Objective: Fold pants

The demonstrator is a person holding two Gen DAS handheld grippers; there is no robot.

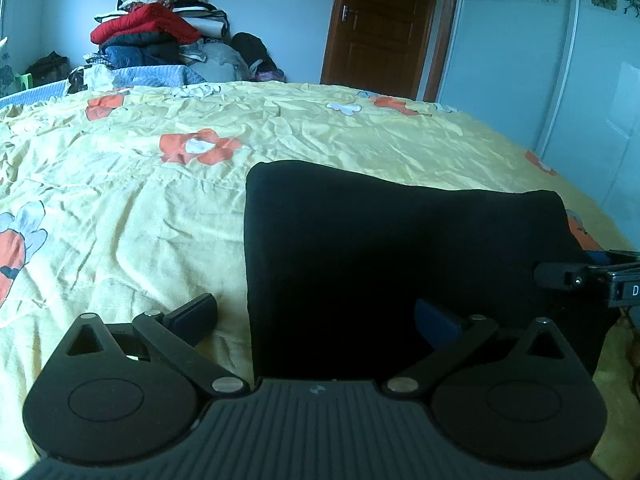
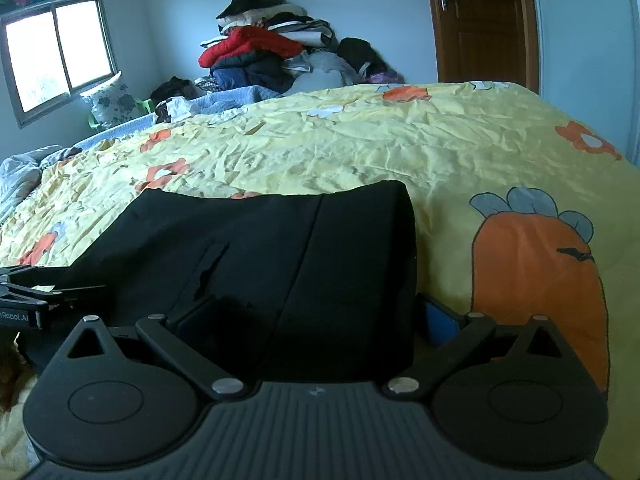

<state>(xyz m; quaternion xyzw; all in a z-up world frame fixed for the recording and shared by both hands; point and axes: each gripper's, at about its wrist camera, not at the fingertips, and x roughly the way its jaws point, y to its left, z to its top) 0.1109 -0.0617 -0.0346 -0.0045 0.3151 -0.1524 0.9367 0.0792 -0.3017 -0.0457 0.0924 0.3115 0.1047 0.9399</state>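
Note:
Black pants (image 1: pixel 400 256) lie folded into a flat block on the yellow flowered bedspread (image 1: pixel 140 208), near its front edge. My left gripper (image 1: pixel 316 320) is open, its jaws spread wide across the block's left near corner. My right gripper (image 2: pixel 316 316) is open too, its jaws spread across the block's right near corner (image 2: pixel 360 260). A pocket slit shows on the top layer in the right wrist view. The right gripper's fingers (image 1: pixel 560 276) reach in from the right in the left wrist view; the left gripper (image 2: pixel 40 292) shows at the left in the right wrist view.
A tall pile of clothes (image 1: pixel 160 32) stands at the far side of the bed. A brown wooden door (image 1: pixel 380 20) is behind the bed, a white wardrobe (image 1: pixel 540 60) to its right. A window (image 2: pixel 60 52) and a pillow (image 2: pixel 108 100) are at the far left.

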